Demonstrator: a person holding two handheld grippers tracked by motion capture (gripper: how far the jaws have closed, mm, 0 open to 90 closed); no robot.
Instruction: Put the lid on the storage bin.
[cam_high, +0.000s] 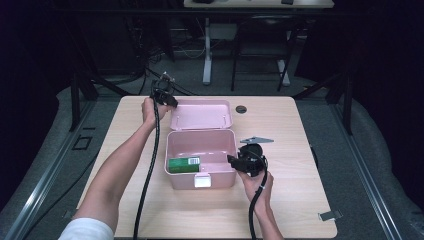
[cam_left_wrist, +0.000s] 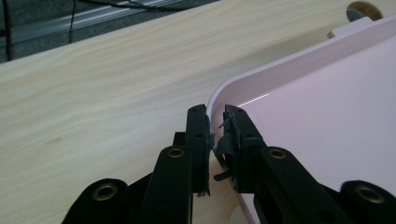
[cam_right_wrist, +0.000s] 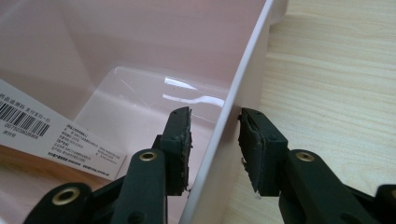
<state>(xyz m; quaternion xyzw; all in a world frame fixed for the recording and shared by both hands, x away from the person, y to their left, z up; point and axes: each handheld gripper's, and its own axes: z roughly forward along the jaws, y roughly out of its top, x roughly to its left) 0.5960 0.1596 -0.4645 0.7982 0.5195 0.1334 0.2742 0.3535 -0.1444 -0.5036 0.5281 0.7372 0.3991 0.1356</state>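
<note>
One pink box (cam_high: 201, 165) sits near the middle of the table (cam_high: 125, 150), its one lid (cam_high: 202, 115) swung open and lying flat at the box's 12 o'clock. Inside the box lies one green carton (cam_high: 184, 164), against the wall at 9 o'clock; in the right gripper view its white label with a barcode (cam_right_wrist: 56, 135) shows.

Two grippers are at work. The left gripper (cam_left_wrist: 215, 140) is at the lid's 10 o'clock corner, its fingers (cam_left_wrist: 198, 140) drawn narrow and pinching the lid's rim (cam_left_wrist: 215, 100). The right gripper (cam_right_wrist: 215, 149) is at the box's 3 o'clock side, fingers (cam_right_wrist: 180, 149) straddling the side wall (cam_right_wrist: 233, 116), one inside and one outside; the inner finger stands a little off the wall, so I cannot tell whether the wall is truly clamped.

Around them: one round cable hole (cam_high: 241, 109) in the table at the lid's 3 o'clock, and one small metal clip (cam_high: 330, 216) near the table's 4 o'clock corner, well apart from the box. Nothing lies between the grippers and the box. A second desk (cam_high: 260, 4) stands beyond the table at 12 o'clock.
</note>
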